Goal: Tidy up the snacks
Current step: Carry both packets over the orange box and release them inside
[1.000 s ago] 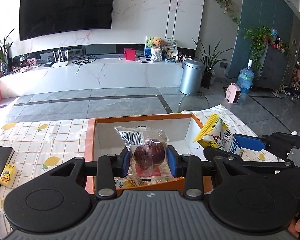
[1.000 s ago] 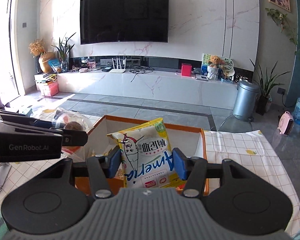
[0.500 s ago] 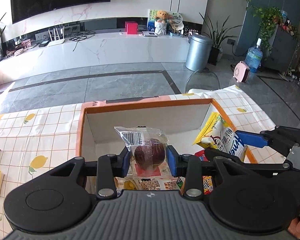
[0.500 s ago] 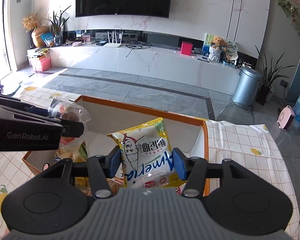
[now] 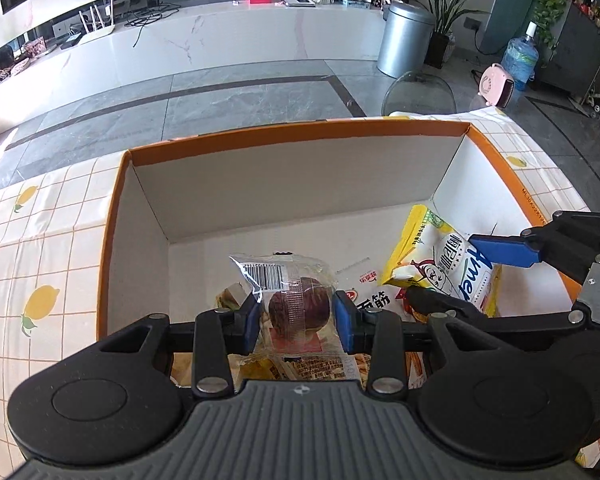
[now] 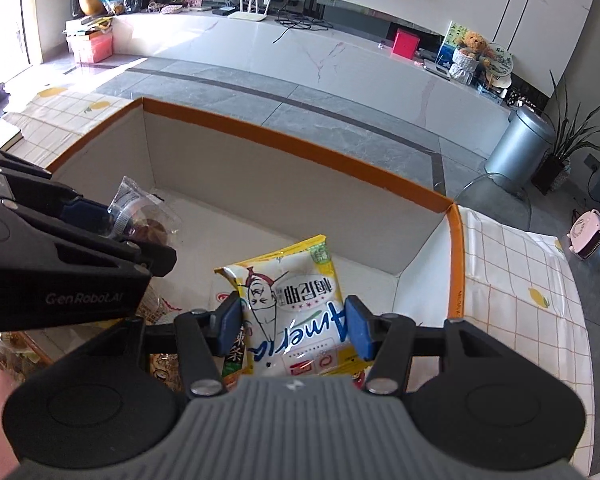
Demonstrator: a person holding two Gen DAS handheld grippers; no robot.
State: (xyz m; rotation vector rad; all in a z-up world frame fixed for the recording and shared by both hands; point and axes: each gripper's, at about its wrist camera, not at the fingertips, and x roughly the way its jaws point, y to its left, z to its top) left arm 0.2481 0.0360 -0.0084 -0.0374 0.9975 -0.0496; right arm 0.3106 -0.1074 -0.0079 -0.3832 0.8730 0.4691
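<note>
Holding one snack apiece, both grippers hang over the open box, so the step in hand looks like dropping the two items in. The left gripper pinches a clear-wrapped pastry between its blue pads, above the box's near left part. The right gripper clamps a yellow chip bag by its lower half, above the box's right side, near the right wall.

Next, each gripper probably needs to sink a little lower and let go, so the pastry and bag land flat rather than tip against a wall.

Other packets already lie on the box floor near its front, under both grippers; the far half of the floor is bare. The two grippers sit close together over the box, so they may crowd each other. Outside the box, the lemon-print cloth spreads to either side.
</note>
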